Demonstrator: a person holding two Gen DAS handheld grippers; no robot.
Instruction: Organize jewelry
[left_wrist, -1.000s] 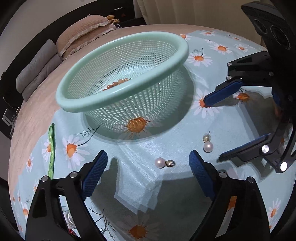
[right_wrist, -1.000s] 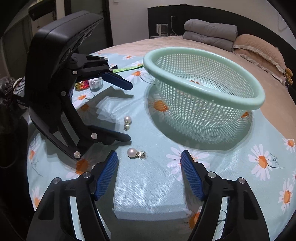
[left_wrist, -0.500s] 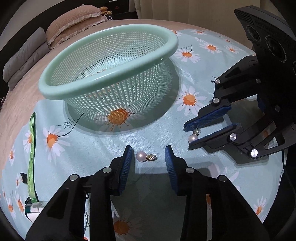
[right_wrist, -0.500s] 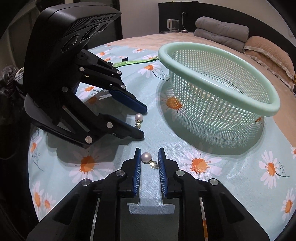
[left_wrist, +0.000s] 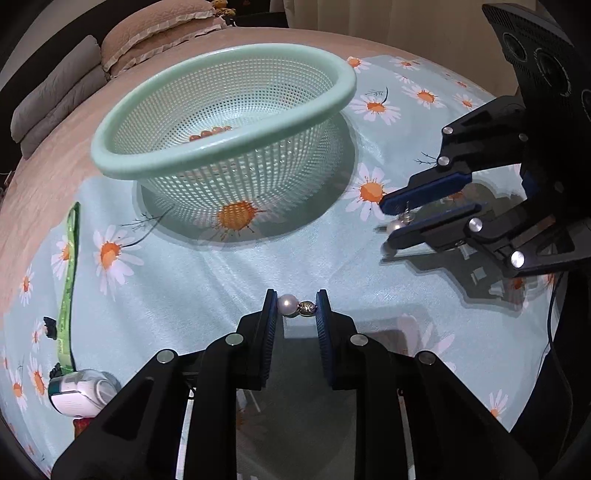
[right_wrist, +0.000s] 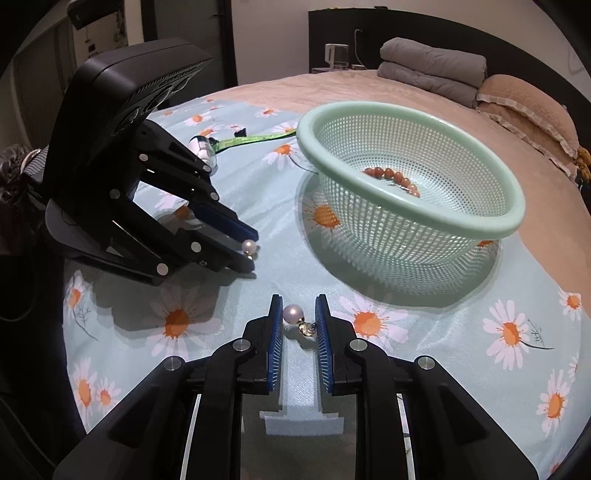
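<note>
My left gripper (left_wrist: 296, 309) is shut on a pearl earring (left_wrist: 295, 306), pearl against the left pad and gold clasp against the right, just above the daisy cloth. My right gripper (right_wrist: 298, 318) is shut on a second pearl earring (right_wrist: 296, 317); it also shows in the left wrist view (left_wrist: 397, 224), and the left gripper with its earring (right_wrist: 248, 246) shows in the right wrist view. A mint green mesh basket (left_wrist: 155, 166) stands behind both, with a brown bead bracelet (right_wrist: 393, 177) inside.
A light blue daisy-print cloth (left_wrist: 184, 288) covers the bed. A green strap (left_wrist: 68, 280) and a small white bottle (left_wrist: 79, 393) lie at the left. Folded grey blankets (right_wrist: 432, 66) and pink pillows (right_wrist: 528, 107) sit at the back.
Both grippers went from wide open to shut, each closing on one pearl earring. Both have lifted slightly, so the bracelet inside the basket shows again.
</note>
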